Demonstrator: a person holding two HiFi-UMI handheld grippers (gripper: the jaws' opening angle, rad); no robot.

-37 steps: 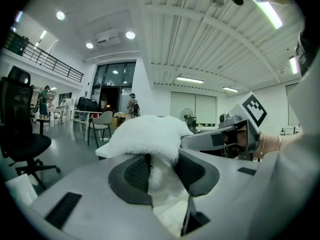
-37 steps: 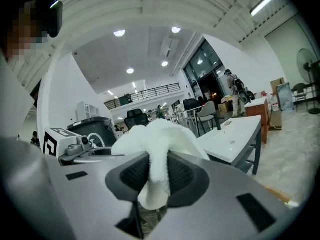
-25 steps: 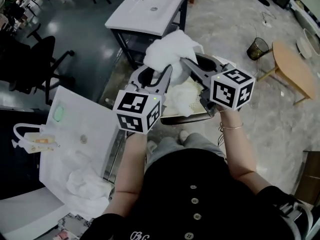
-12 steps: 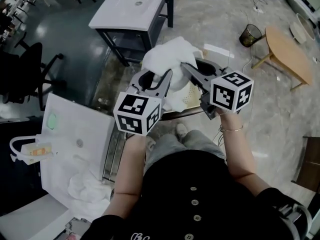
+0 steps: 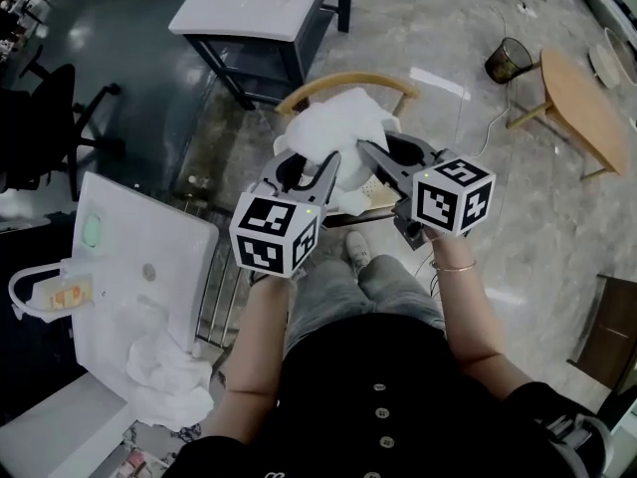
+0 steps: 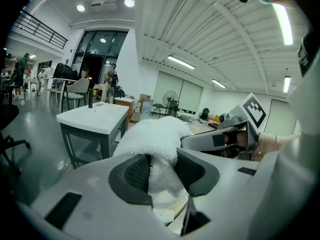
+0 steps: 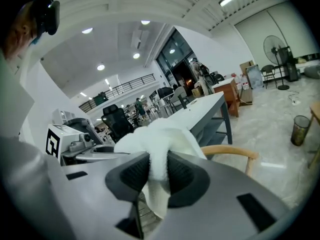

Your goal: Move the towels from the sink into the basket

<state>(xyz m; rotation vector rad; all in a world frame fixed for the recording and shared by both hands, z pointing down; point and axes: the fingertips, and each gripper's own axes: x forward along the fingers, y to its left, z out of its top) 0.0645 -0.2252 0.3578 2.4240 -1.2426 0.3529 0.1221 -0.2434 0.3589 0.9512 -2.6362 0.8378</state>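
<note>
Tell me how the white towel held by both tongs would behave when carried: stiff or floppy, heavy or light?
Probably floppy: the white towel bunches above the left tongs and right tongs, and a fold hangs below them. Likely light for its size: two small pinches carry the whole heap. Hardly slippery, judging by its fluffy pile.

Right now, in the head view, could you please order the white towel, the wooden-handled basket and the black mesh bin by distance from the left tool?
1. White fluffy towel: clamped in the left tool.
2. Wooden-handled basket: just below it.
3. Black mesh bin: far upper right.
</note>
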